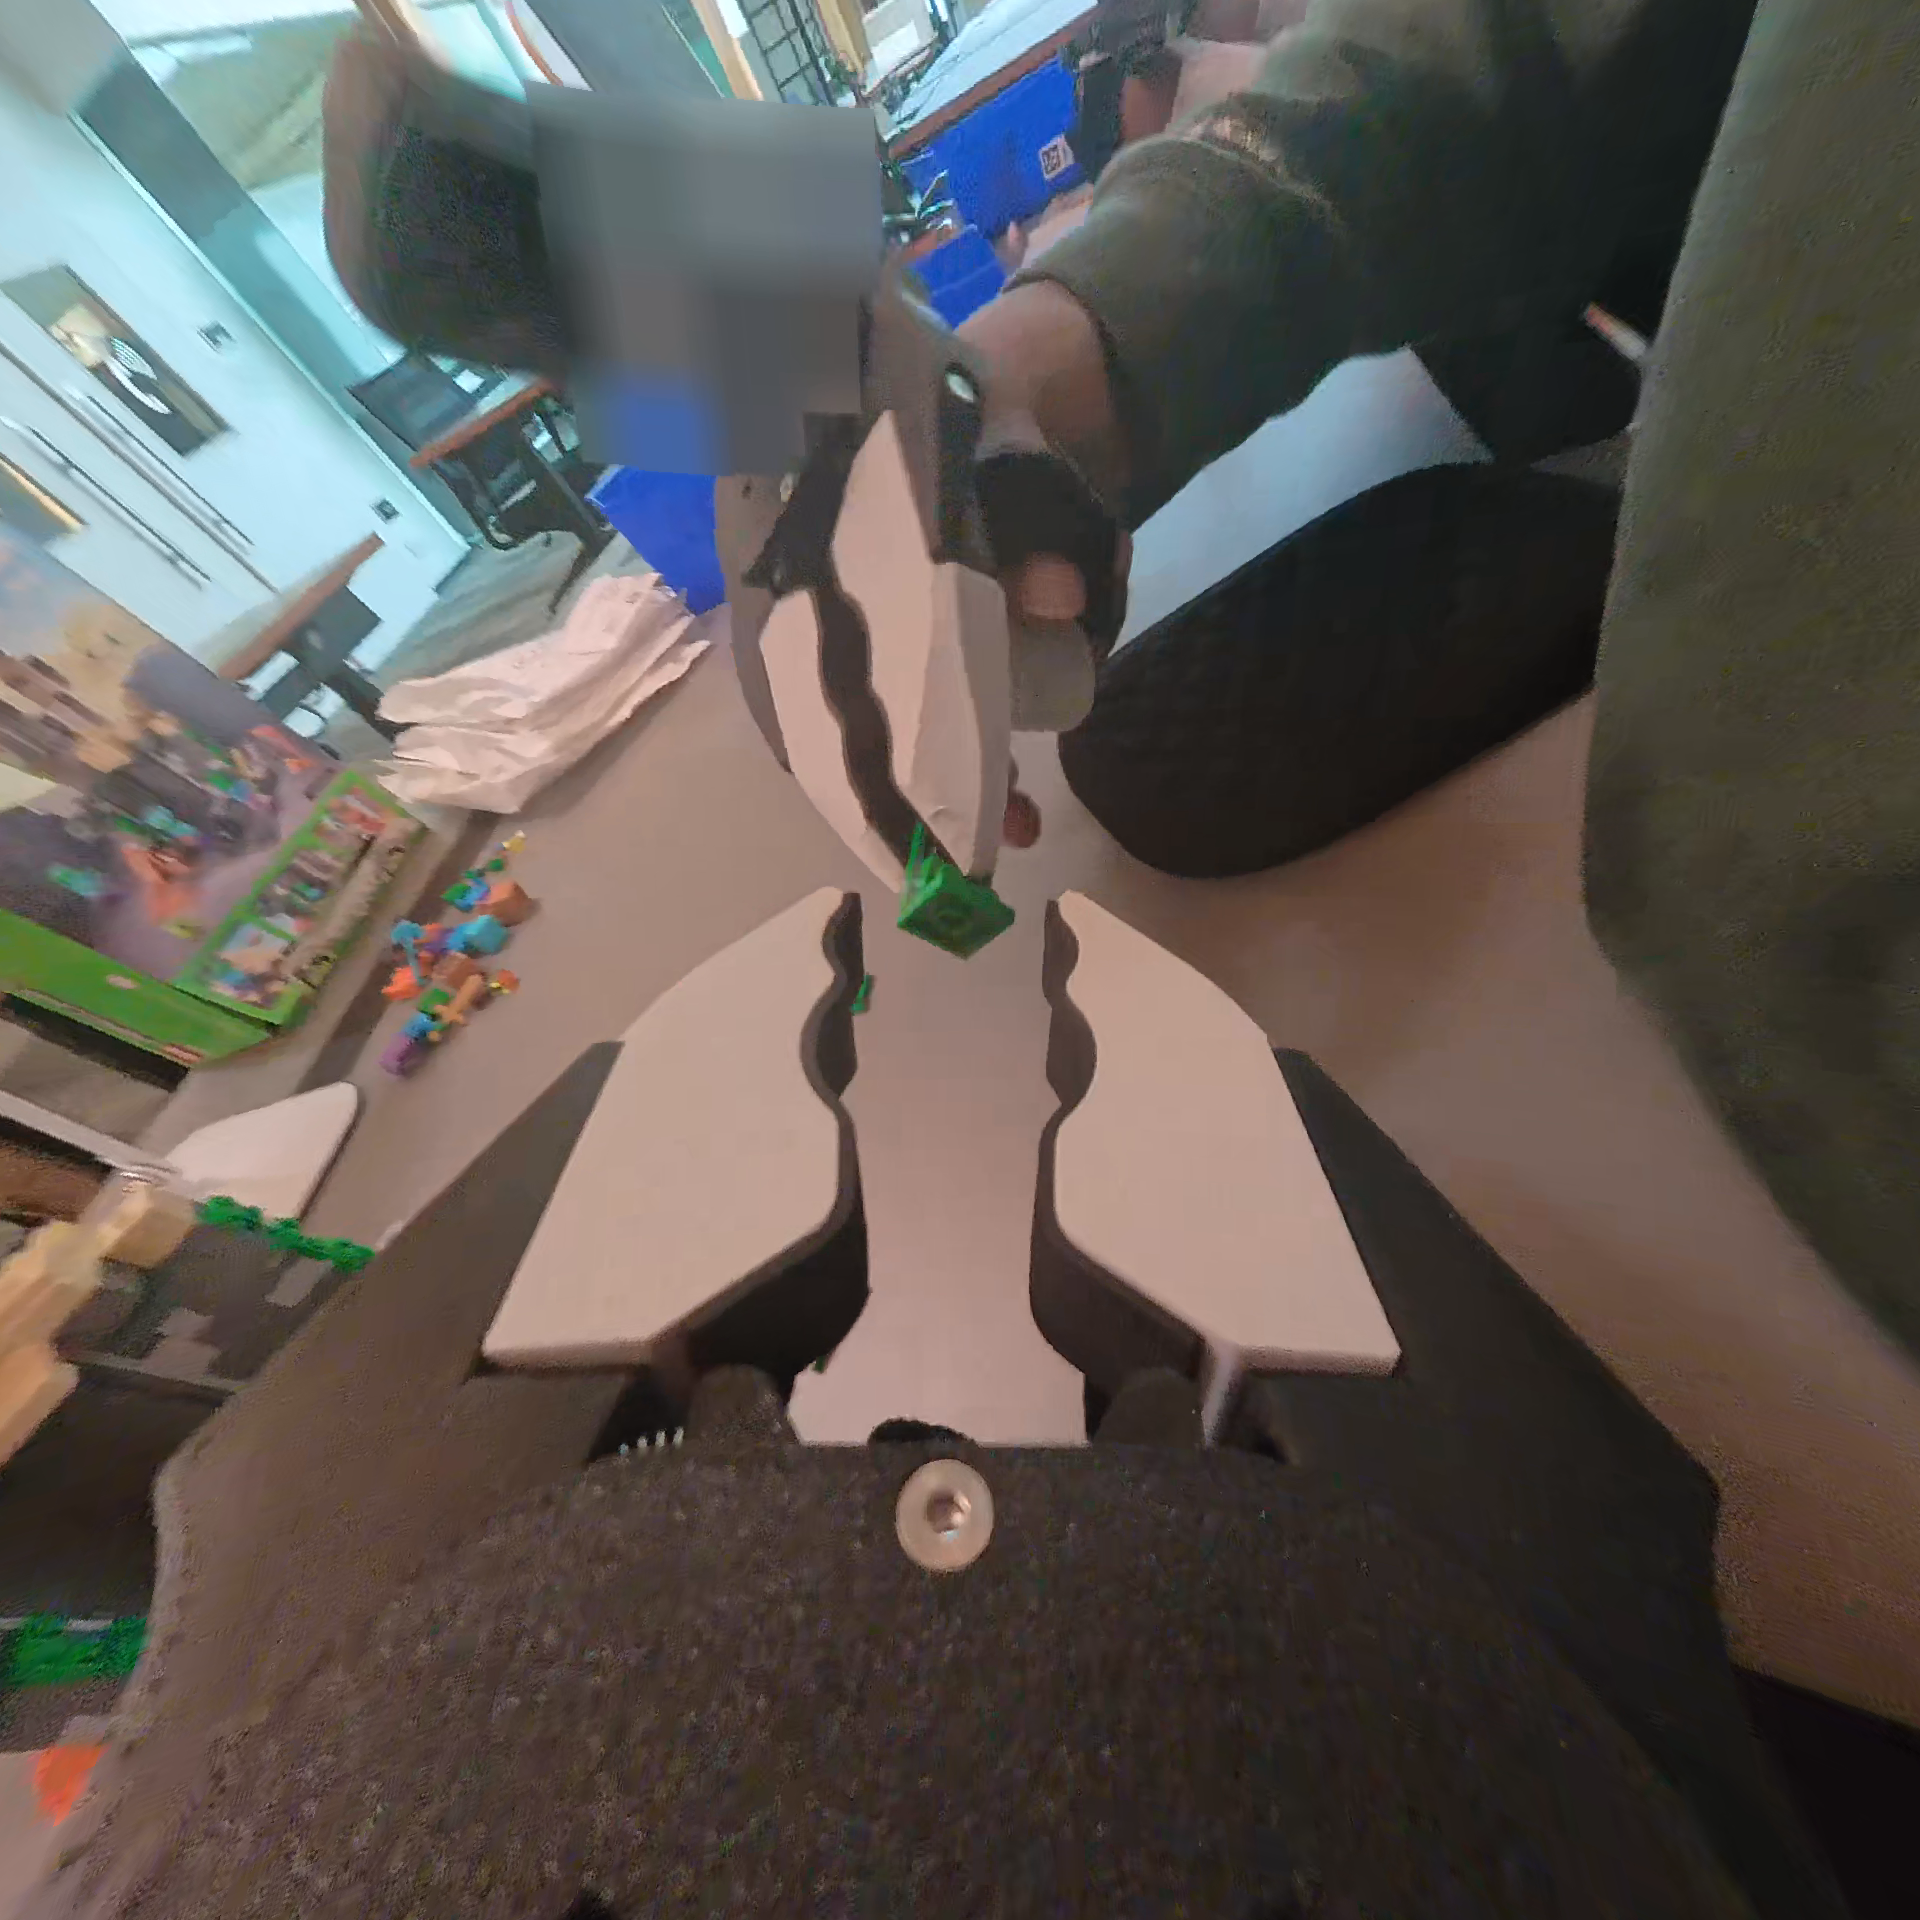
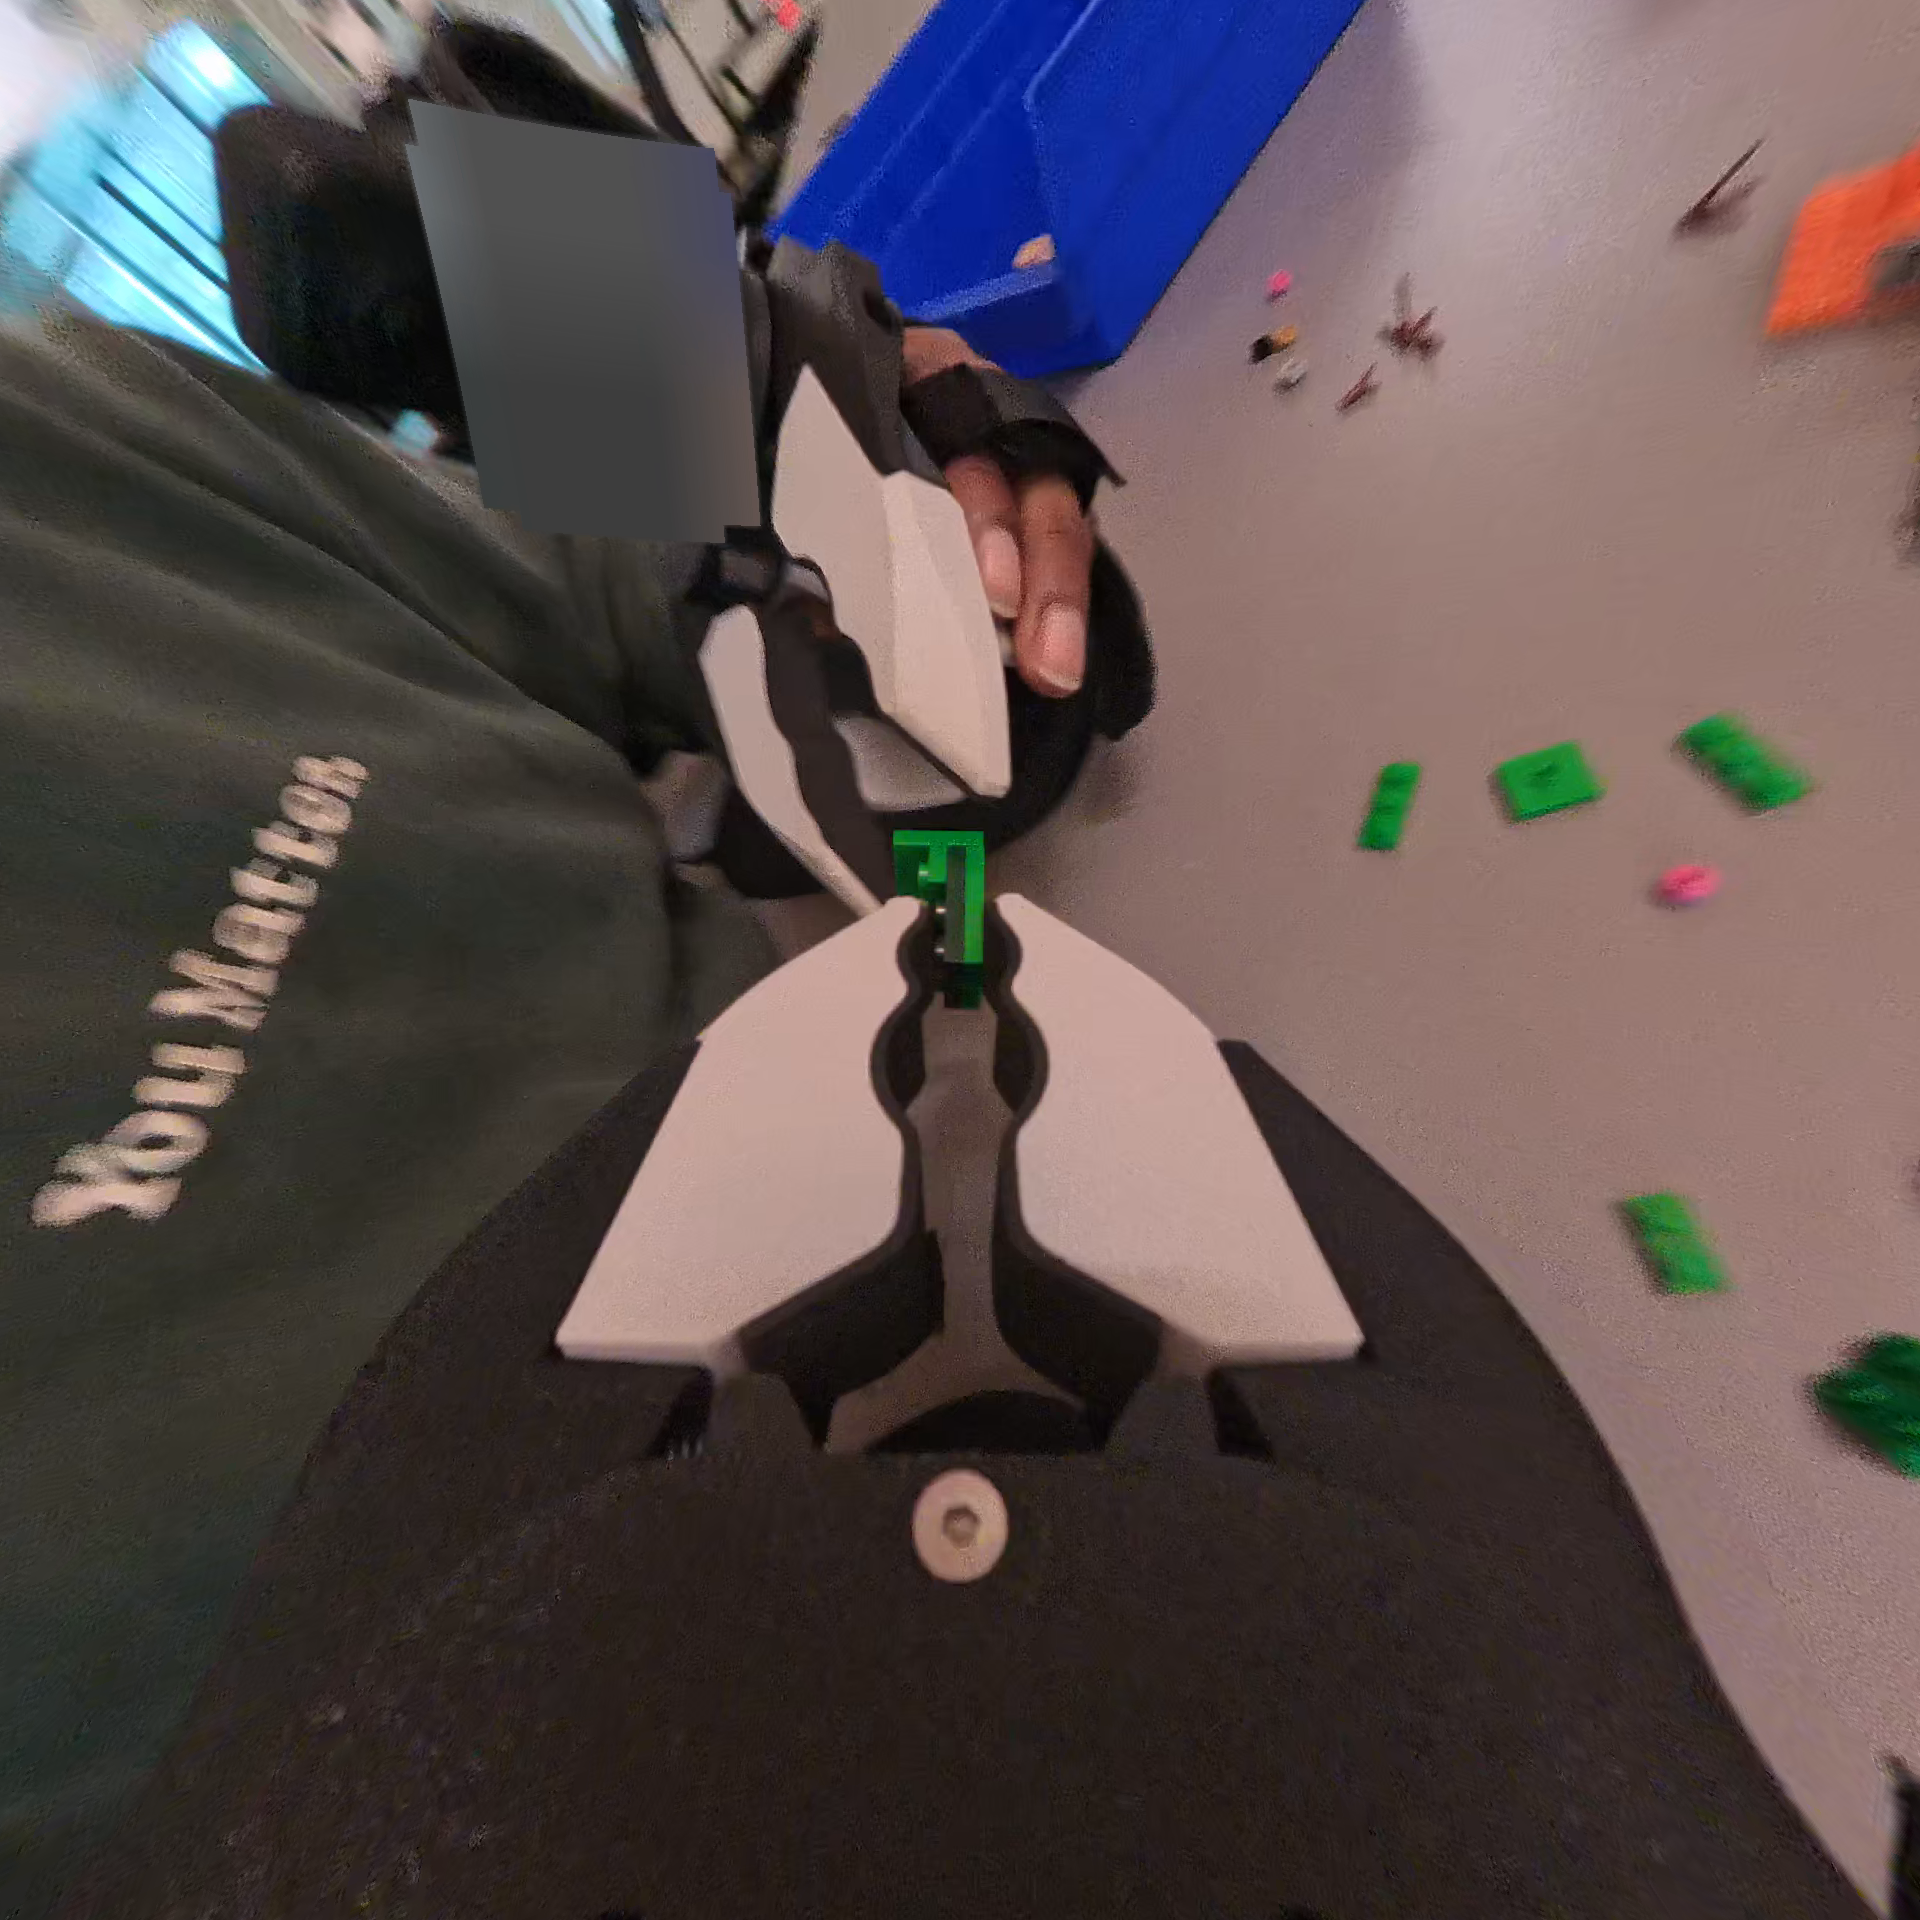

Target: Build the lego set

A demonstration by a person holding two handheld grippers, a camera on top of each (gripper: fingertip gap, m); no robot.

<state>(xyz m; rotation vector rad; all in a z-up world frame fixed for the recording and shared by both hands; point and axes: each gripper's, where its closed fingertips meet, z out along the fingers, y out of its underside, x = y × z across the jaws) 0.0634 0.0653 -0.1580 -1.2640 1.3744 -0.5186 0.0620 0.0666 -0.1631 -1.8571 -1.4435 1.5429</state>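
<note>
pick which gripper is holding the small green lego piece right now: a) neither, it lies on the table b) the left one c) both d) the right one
d: in the right wrist view the right gripper is closed on the green lego piece, while the left wrist view shows the left gripper open and empty just short of it.

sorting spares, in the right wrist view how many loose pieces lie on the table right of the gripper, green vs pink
green: 5 - three in a row, one nearer, one blurred at the frame edge
pink: 2 - one below the row, one tiny, farther off
total: 7
</note>
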